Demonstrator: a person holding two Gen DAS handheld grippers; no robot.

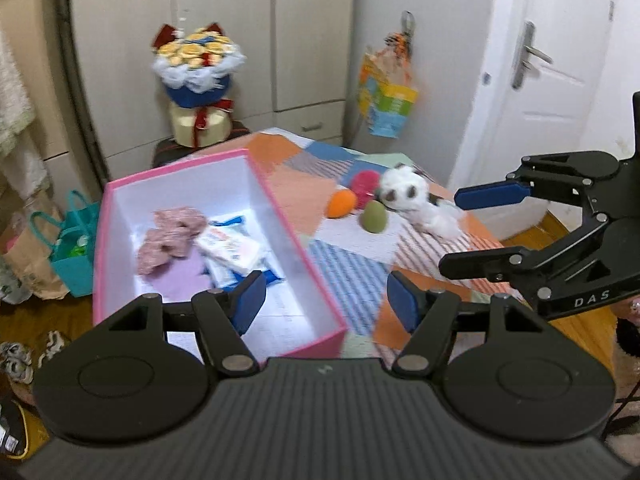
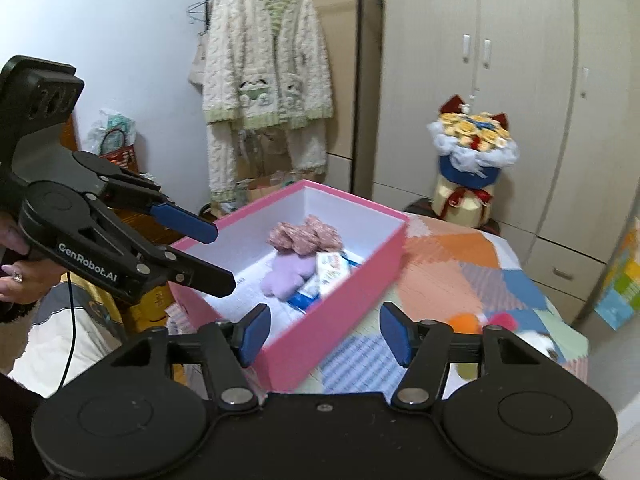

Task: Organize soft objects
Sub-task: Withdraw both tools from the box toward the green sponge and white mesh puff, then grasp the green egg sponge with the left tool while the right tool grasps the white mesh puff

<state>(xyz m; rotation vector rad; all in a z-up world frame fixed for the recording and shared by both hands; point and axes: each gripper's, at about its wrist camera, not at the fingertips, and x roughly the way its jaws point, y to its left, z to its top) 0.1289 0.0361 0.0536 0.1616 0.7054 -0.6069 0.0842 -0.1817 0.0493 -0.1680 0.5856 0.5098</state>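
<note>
Jaws on both grippers are standing open with nothing between them: left gripper [image 1: 322,302] is hovering over the near end of the pink box [image 1: 280,212], right gripper [image 2: 324,334] is hanging over the box's near wall.

I'm counting what's sitting in the box: two pink knitted pieces [image 1: 170,236], one purple cloth [image 2: 288,274], what looks like two tissue packs [image 1: 236,250], though overlap is making that count shaky.

Out on the patchwork table [image 1: 352,280], well apart from the box: one plush dog [image 1: 416,200], one orange ball [image 1: 342,204], one green ball [image 1: 374,218], one red ball [image 1: 364,184].

Risks I'm seeing: round balls rolling off when nudged, a pinch on the dog dragging its neighbours since they're touching, my two grippers crowding each other near the box, a drop catching the rim.
</note>
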